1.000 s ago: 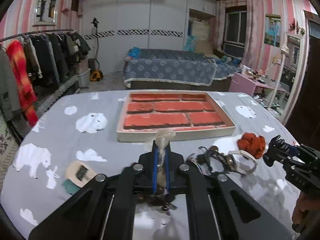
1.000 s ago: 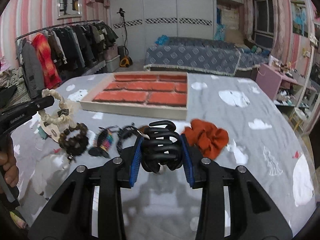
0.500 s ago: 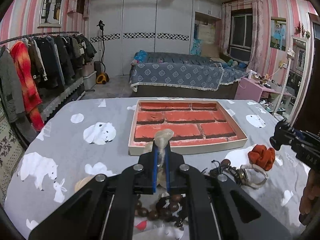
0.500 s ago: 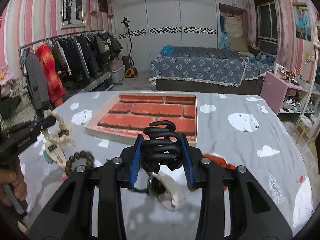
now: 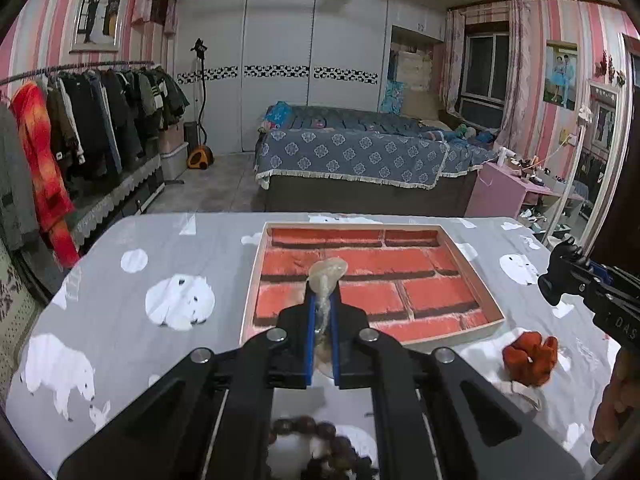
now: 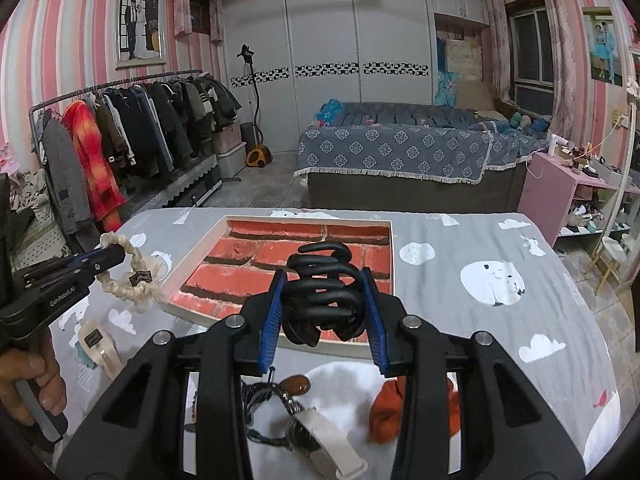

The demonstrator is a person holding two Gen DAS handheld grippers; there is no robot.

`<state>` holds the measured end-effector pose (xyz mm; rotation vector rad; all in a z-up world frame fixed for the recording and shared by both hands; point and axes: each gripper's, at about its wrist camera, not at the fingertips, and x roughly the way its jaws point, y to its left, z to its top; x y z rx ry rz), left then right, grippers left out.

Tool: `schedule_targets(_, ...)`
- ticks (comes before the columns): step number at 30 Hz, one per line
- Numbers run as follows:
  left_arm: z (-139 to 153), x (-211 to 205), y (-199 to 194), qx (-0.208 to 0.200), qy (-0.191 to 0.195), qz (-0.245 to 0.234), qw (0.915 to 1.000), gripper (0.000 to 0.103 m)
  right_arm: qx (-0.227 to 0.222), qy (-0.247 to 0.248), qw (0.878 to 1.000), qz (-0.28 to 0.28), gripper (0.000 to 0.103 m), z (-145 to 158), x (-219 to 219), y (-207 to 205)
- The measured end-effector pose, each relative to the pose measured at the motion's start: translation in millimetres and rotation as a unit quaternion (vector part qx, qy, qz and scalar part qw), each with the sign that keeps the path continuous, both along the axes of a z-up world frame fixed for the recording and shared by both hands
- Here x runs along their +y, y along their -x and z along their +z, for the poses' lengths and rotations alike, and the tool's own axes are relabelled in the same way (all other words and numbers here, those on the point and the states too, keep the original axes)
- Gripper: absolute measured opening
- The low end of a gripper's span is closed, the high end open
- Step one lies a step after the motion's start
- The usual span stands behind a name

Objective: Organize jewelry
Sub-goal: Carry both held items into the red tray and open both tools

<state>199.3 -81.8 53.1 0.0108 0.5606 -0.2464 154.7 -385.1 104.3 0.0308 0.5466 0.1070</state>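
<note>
Both hands are loaded so each piece can drop straight in: left gripper [image 5: 322, 320] pinches a cream scrunchie [image 6: 134, 278], right gripper [image 6: 324, 316] clamps a black claw clip [image 6: 322, 296]. The tray [image 5: 472, 280] sits just ahead, probably empty.

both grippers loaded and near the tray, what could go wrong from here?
1. The cream scrunchie hangs from the left gripper by a thin pinch at one edge; it could slip before it is over the tray.
2. The right gripper holds the black hair clip by its curved sides, so it could twist or pop out.
3. Both grippers are close to the tray's near edge and could bump it.
</note>
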Motion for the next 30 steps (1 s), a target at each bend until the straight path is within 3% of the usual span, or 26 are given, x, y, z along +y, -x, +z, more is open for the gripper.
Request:
schedule_targets(10,1,-12,-50,0.005,0.003,-0.003,1.0000,0.006,0.018,0.015,1.000,-0.012,0.037,-12,3,-54)
schedule_targets(19,-27,-30,-122,0.037,-0.044,0.006,0.9983,0.006,0.054,0.037,0.998,-0.021,0.037,-24,5,-129)
schedule_targets(30,-62,-34,-187,0.091,-0.042,-0.005,0.9950,0.007,0.123,0.051,0.991,-0.022,0.037,-64,6,-205)
